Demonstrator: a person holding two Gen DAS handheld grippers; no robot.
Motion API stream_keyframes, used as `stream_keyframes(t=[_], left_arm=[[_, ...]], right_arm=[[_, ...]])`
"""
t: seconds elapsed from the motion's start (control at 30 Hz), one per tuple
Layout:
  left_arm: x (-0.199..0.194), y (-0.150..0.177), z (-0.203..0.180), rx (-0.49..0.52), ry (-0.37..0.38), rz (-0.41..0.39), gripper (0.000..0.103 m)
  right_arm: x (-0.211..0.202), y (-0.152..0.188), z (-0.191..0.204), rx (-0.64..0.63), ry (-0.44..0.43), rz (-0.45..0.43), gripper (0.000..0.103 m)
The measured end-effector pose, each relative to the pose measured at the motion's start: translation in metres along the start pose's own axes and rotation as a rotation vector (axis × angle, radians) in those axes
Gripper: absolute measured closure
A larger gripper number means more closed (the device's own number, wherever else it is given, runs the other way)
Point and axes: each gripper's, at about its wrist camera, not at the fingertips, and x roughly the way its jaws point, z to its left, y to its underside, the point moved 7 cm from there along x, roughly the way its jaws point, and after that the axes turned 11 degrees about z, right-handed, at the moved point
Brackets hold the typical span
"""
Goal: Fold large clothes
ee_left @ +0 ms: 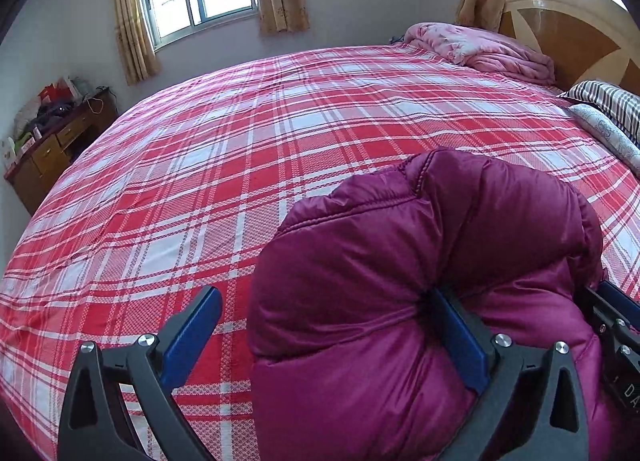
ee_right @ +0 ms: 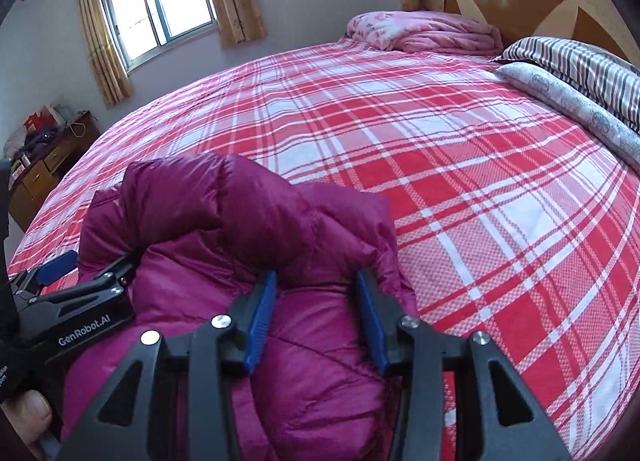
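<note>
Folded jacket set down on the bed

Nearest, the right gripper (ee_right: 316, 281) clamps a puffy fold of the magenta down jacket (ee_left: 400, 281); the left gripper (ee_left: 324, 301) stands wide apart, one finger against it. Next, probably release and press flat on the plaid bed (ee_left: 240, 133).

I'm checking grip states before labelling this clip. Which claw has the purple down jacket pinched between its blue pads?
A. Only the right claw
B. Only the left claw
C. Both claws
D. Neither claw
A: in the right wrist view the right claw clamps a puffy fold of the purple down jacket, while in the left wrist view the left claw stands wide open, one pad over bare plaid bedsheet.
</note>
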Motion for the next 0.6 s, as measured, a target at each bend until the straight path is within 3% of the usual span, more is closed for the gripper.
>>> stream_keyframes(t=[0.6], left_arm=[[0.0036,0.0008,0.0012,0.004,-0.001,0.008,0.001]], right_arm=[[0.0094,-0.0001,-0.0012,0.006,0.004,0.035,0.056]])
